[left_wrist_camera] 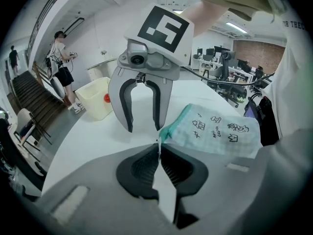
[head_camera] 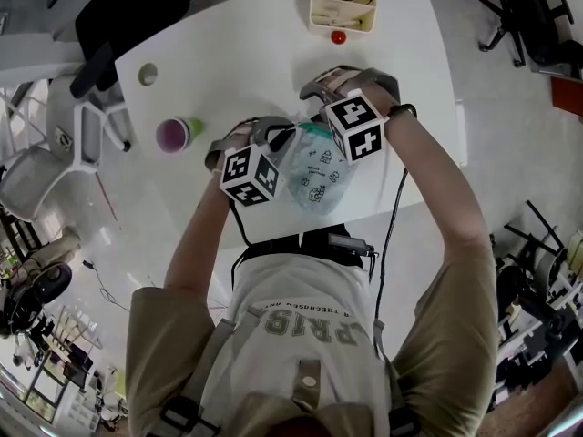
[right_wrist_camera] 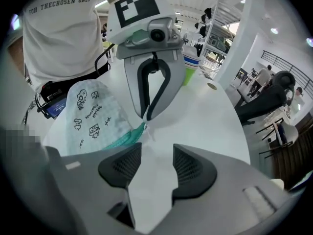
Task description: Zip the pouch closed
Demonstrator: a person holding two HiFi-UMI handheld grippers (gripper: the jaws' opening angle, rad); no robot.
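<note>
The soft pouch point(head_camera: 319, 178), pale checked cloth with black doodles and a teal zip edge, rests on the smooth white table point(head_camera: 401, 80) near its front edge, between both grippers. The left gripper point(left_wrist_camera: 159, 150) pinches the pouch's teal corner between closed ribbed pads; the right gripper point(right_wrist_camera: 157, 150) gapes wide and empty, the zip edge just ahead of it. Farther off stand a round purple-topped cup point(head_camera: 173, 135) and a cream rectangular tray point(head_camera: 342, 5) with a red ball point(head_camera: 338, 36) beside it

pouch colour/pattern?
Pouch: pale mint with black doodles, teal zip edge; clearest in left gripper view.
</note>
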